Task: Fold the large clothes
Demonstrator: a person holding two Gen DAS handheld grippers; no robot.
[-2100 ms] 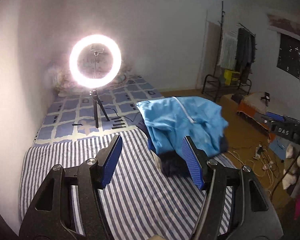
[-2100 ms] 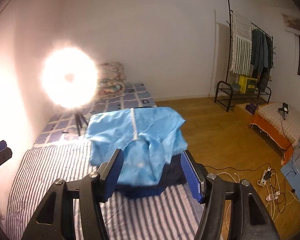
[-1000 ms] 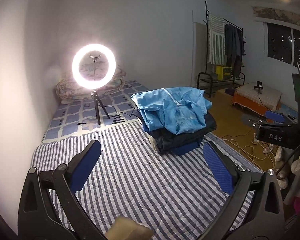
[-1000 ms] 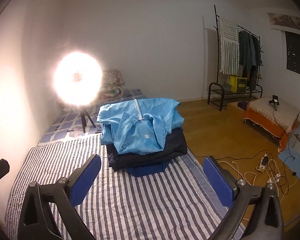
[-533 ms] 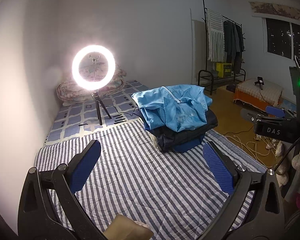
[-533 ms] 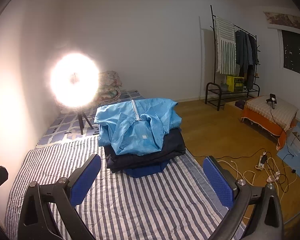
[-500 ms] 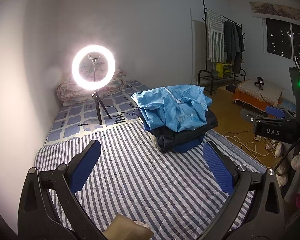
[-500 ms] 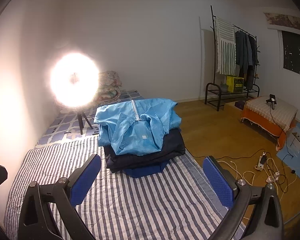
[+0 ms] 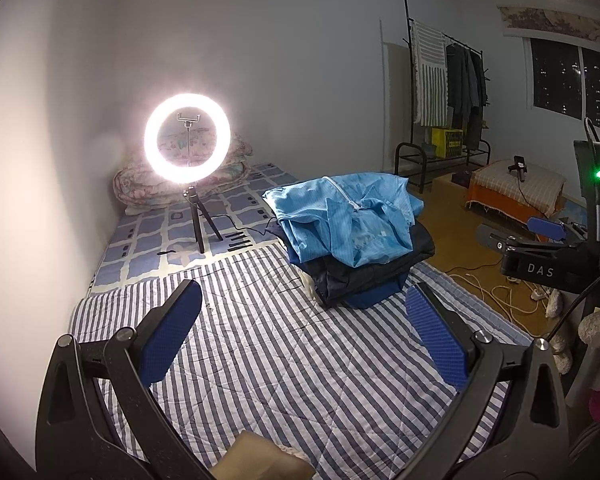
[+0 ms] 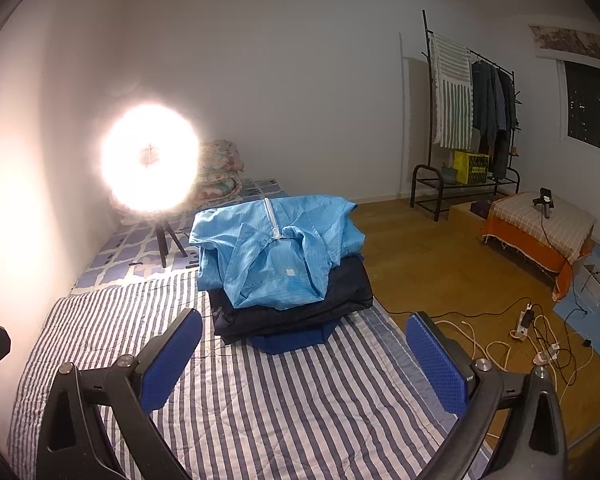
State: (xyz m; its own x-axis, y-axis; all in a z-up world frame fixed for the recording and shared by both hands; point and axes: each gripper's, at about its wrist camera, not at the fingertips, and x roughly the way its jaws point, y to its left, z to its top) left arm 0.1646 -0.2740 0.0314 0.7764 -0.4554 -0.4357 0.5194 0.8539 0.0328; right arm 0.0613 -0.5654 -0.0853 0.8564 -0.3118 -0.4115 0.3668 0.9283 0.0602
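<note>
Striped bedding [image 9: 292,360] bears stacked clothes [image 10: 284,272] near a ring light [image 9: 187,143]; both tongs [image 9: 302,320] [image 10: 303,340] gape, empty.

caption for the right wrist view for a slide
Open right gripper hovers over the striped bedspread, facing a light blue jacket atop a stack of folded dark clothes.

Thin, faintly shiny light-blue cloth on the folded jacket [image 10: 278,248], with a white zip; matt dark fabric in the garments [image 10: 300,312] beneath; quilted striped cotton on the bedspread [image 10: 260,400]; smooth varnished wood for the floor [image 10: 440,260]; matt black plastic with dimpled blue rubber pads [image 10: 172,354] on the grippers
</note>
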